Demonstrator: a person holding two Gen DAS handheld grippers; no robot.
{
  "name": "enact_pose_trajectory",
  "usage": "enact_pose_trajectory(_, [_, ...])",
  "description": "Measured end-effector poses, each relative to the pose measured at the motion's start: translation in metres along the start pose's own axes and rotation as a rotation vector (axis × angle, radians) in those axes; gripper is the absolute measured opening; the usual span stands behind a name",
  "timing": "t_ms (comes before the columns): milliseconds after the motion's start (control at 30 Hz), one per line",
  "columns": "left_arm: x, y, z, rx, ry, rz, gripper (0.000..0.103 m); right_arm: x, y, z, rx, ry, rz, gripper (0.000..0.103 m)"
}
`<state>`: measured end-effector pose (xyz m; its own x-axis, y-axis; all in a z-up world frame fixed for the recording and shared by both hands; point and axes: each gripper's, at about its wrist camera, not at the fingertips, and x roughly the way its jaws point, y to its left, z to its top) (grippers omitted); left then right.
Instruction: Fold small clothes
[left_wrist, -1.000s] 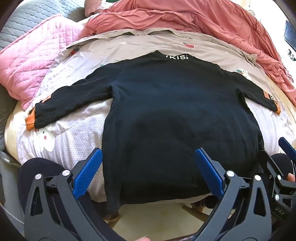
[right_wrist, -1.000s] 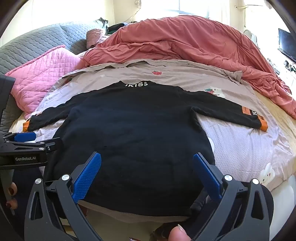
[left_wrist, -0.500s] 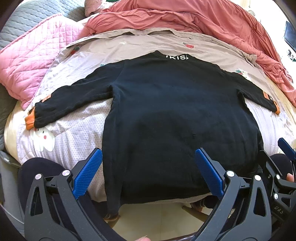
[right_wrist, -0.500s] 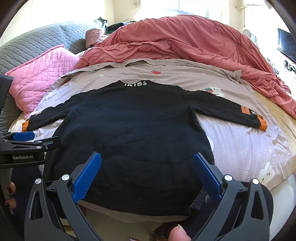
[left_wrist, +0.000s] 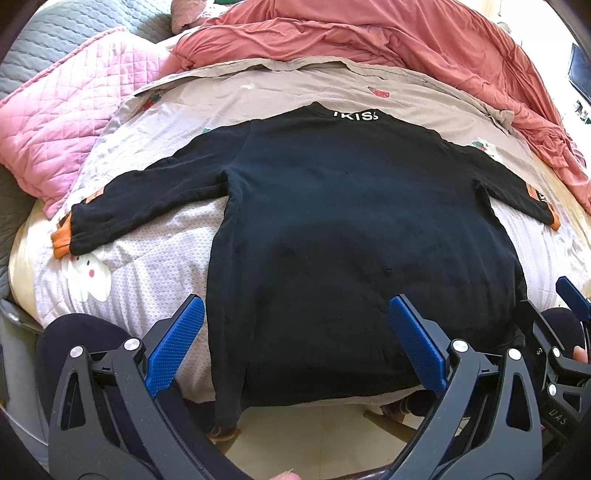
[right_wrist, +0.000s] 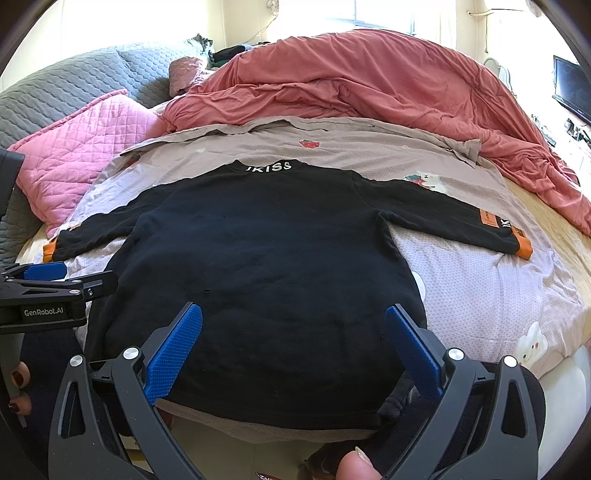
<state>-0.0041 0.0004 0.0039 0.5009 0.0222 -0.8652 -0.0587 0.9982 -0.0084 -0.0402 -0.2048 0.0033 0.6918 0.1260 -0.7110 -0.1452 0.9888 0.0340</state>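
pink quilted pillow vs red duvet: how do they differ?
The pink quilted pillow is pale pink with diamond stitching; the red duvet is plain salmon red. The pillow lies flat at the bed's left edge; the duvet is bunched in a crumpled heap across the far side. Both touch the grey printed sheet.

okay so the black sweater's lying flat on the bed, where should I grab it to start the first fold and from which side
Probably take the black sweater by its orange-cuffed sleeve ends. Each sleeve lies spread out flat and clear of the body, so a cuff edge is easy to pinch. Bring the left gripper in from the outer side to the left cuff, and the right gripper likewise to the right cuff.
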Motion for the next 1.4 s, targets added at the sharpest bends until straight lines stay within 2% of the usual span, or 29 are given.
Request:
enact_pose_trajectory(967, [0.001,-0.001,0.002,-0.002,0.011,0.004,0.094,0.001,-0.003,-0.002,0.009,0.007,0.002,0.099])
enact_pose_trajectory(1400, [0.015,0.001,0.011,-0.013,0.024,0.022,0.094,0.016,-0.008,0.021,0.027,0.009,-0.005,0.099])
